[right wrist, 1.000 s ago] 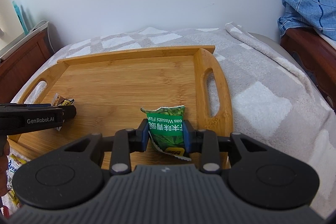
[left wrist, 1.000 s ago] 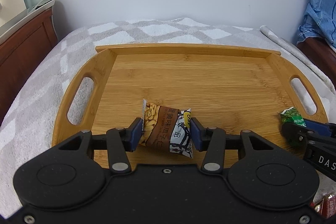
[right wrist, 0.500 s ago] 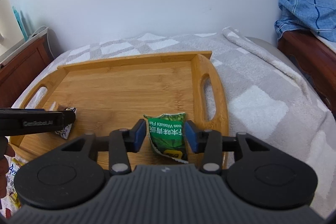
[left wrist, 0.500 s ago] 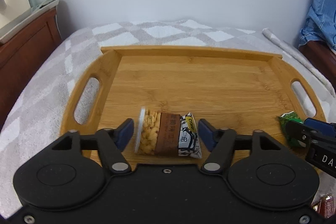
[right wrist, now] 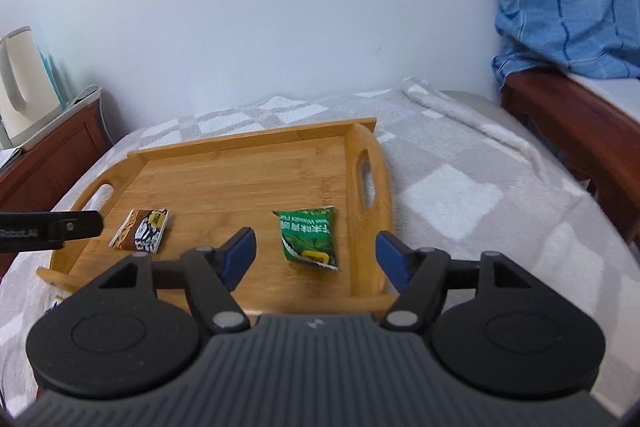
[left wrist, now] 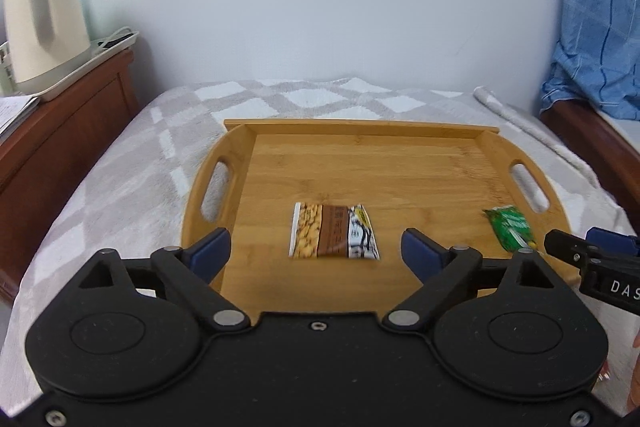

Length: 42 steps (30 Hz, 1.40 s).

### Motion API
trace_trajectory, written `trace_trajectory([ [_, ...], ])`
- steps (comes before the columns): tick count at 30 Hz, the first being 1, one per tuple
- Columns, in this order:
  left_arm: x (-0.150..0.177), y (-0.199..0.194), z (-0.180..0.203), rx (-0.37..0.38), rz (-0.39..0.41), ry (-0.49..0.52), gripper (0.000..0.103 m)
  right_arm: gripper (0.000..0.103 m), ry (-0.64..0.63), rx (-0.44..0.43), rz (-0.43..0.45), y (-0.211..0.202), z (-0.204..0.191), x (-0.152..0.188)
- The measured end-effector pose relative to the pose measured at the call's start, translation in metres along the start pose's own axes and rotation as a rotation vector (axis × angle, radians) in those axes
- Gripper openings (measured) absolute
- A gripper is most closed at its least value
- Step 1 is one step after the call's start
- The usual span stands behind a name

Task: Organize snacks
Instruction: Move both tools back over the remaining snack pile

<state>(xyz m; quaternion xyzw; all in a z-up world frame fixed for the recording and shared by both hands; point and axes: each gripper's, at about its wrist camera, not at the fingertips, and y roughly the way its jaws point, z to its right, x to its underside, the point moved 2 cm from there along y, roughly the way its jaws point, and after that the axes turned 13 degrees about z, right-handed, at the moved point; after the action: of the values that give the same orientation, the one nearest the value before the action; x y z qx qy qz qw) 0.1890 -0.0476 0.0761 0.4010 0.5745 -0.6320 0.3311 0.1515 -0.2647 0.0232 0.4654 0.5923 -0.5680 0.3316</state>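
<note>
Grey-and-white checked blanket carries a rectangular bamboo tray (left wrist: 360, 131). Left gripper (left wrist: 316, 253), jaws opening, holds nothing; the brown-and-yellow nut packet (left wrist: 334, 237) lies flat toward the tray's near edge. Right gripper (right wrist: 316, 255), opening too, clears the slightly blurred green wasabi-pea packet (right wrist: 310, 237) by the tray's right handle.

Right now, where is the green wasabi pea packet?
The green wasabi pea packet lies flat on the wooden tray, beside its right handle, right of the peanut packet.

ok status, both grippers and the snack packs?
Left gripper and right gripper opening, nothing between pads. Peanut pack and green wasabi pack lie flat on the wooden tray, apart. Nothing in the way.
</note>
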Motion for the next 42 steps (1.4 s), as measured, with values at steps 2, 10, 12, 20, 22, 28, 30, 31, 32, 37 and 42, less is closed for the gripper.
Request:
trace_trajectory([
  [2, 0.005, -0.014, -0.003, 0.010, 0.010, -0.010, 0.093, 0.082, -0.013, 0.006, 0.021, -0.012, 0.000, 0.003],
  [10, 0.030, -0.066, -0.006, 0.009, 0.049, 0.010, 0.097, 0.085, -0.021, 0.007, 0.043, -0.053, -0.002, 0.026],
  [12, 0.036, -0.077, -0.006, 0.011, 0.060, 0.019, 0.097, 0.086, -0.021, 0.006, 0.054, -0.064, -0.003, 0.031],
  [20, 0.062, -0.111, 0.002, -0.004, 0.099, 0.079, 0.100, 0.087, -0.056, 0.035, 0.080, -0.095, -0.009, 0.050],
  [22, 0.068, -0.117, 0.004, -0.012, 0.096, 0.091, 0.100, 0.087, -0.058, 0.034, 0.078, -0.099, -0.010, 0.054],
  [28, 0.078, -0.132, 0.010, -0.024, 0.112, 0.119, 0.100, 0.083, -0.052, 0.039, 0.069, -0.106, -0.013, 0.061],
  [30, 0.082, -0.136, 0.011, -0.036, 0.116, 0.121, 0.099, 0.080, -0.058, 0.037, 0.062, -0.107, -0.014, 0.063],
  [31, 0.083, -0.137, 0.012, -0.039, 0.121, 0.120, 0.098, 0.077, -0.066, 0.040, 0.057, -0.107, -0.016, 0.064],
  [32, 0.085, -0.139, 0.012, -0.038, 0.125, 0.118, 0.094, 0.073, -0.077, 0.041, 0.051, -0.106, -0.018, 0.065],
  [37, 0.094, -0.143, 0.015, -0.006, 0.100, 0.098, 0.076, 0.065, -0.109, 0.039, 0.035, -0.103, -0.023, 0.069],
  [42, 0.105, -0.138, 0.022, 0.016, 0.052, 0.110, 0.053, 0.060, -0.118, 0.044, 0.017, -0.099, -0.025, 0.071],
])
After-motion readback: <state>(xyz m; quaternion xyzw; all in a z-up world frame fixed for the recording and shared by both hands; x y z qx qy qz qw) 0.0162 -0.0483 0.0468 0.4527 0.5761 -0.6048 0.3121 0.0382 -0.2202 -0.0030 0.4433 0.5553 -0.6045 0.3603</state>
